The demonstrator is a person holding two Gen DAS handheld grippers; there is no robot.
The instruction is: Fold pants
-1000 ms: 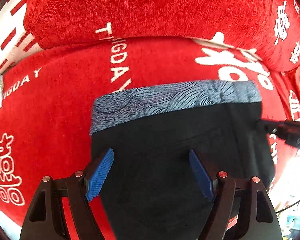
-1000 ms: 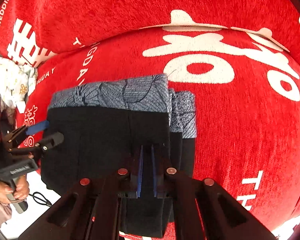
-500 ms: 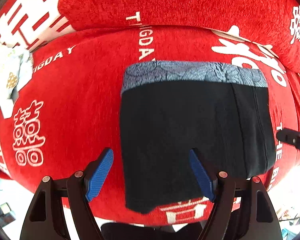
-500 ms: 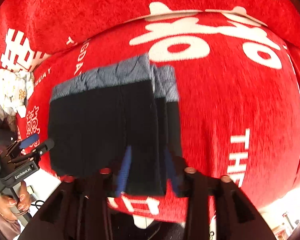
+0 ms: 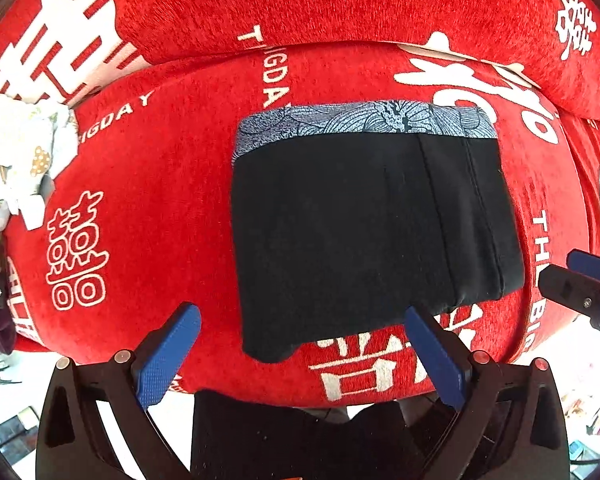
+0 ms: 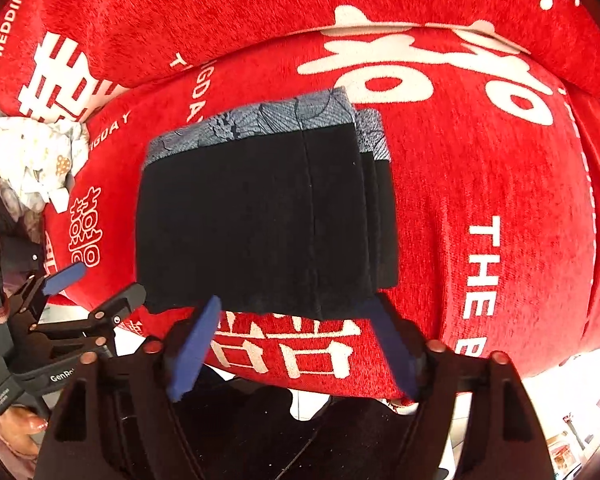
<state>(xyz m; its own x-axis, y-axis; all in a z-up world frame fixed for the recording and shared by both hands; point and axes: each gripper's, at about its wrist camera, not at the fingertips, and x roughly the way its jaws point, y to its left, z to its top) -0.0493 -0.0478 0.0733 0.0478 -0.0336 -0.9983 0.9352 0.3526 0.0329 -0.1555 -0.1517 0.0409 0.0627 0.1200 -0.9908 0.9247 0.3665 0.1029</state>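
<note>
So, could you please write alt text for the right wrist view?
Folded black pants with a grey patterned waistband lie on a red sofa cushion. The right tongs are open just in front of them, the left tongs at lower left.

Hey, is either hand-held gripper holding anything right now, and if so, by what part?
Nothing is held. The left hand-held gripper and the right hand-held gripper are both open, and the folded pants lie free on the red cushion.

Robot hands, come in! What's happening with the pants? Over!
Left gripper open, empty. Right gripper open, empty. Black pants folded flat on red sofa cushion. Nothing in the way.
</note>
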